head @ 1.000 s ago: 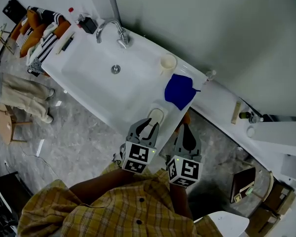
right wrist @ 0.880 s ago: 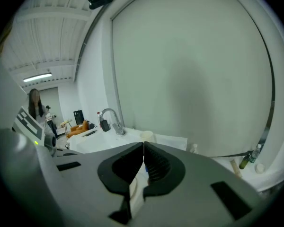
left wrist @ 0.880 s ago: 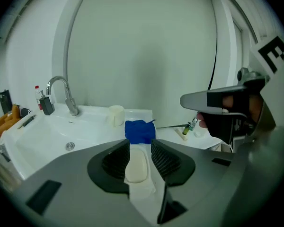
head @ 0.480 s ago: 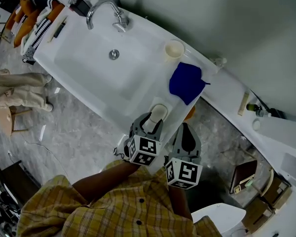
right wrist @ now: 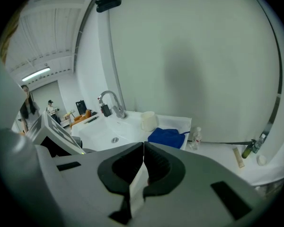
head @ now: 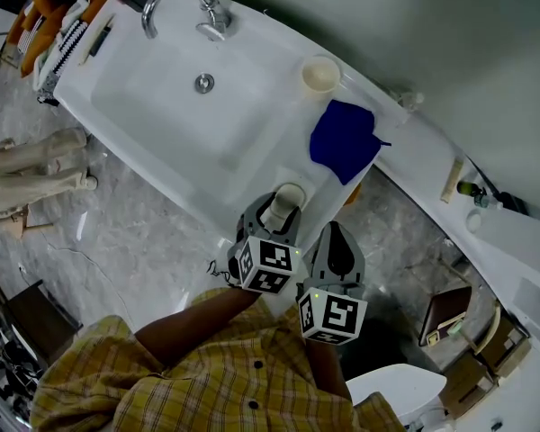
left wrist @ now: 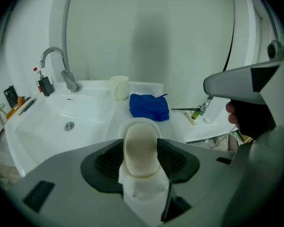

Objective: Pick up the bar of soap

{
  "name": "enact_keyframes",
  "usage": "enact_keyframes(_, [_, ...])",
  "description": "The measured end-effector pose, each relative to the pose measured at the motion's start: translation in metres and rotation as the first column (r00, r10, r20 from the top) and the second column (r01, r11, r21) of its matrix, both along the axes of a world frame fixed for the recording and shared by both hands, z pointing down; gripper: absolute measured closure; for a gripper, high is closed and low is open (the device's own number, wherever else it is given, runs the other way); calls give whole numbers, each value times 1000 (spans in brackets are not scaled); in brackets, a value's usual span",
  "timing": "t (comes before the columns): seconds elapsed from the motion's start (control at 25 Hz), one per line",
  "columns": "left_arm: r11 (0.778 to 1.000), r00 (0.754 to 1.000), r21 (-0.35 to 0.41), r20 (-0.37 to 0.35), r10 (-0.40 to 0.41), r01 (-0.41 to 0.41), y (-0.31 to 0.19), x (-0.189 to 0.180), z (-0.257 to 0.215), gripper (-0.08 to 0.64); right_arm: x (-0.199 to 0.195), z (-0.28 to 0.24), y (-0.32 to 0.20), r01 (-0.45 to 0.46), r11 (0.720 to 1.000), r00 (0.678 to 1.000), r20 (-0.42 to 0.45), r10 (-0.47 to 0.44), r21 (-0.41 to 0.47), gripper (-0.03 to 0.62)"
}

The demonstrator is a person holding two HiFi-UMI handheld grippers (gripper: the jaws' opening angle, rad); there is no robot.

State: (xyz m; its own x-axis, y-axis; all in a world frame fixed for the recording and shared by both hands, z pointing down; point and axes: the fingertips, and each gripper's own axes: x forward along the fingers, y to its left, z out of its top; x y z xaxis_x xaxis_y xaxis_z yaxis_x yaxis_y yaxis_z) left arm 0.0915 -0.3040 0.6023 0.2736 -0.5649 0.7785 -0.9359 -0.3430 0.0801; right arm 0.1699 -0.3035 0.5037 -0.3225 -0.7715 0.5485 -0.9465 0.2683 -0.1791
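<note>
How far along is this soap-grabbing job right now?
Done: the left tongs have just been opening and straddle the pale oval bar of soap, which lies in its white dish. In hand: lining up the grip; the pads do not look pressed on the soap yet. Left: squeeze and lift it out. The right tongs are shut, empty and away from the soap.

the cream, oval bar of soap (left wrist: pixel 141 143) is lying flat in a white soap dish (left wrist: pixel 139 122) on the rim of the white sink (head: pixel 153 115), at five o'clock from its metal drain (head: pixel 203 83) in the head view.
</note>
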Motion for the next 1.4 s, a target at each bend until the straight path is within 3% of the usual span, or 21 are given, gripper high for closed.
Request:
enact_keyframes(0.8, [997,1000,-68,10,-27,28,-10,9,18,311,13,15,-2,-3,1000,1000,20,3,-30,570])
enact_keyframes(1.4, [999,999,-43,35,-25,26,-11,12,12,311,25,14,-2,-7,1000,1000,31,8,-22,571])
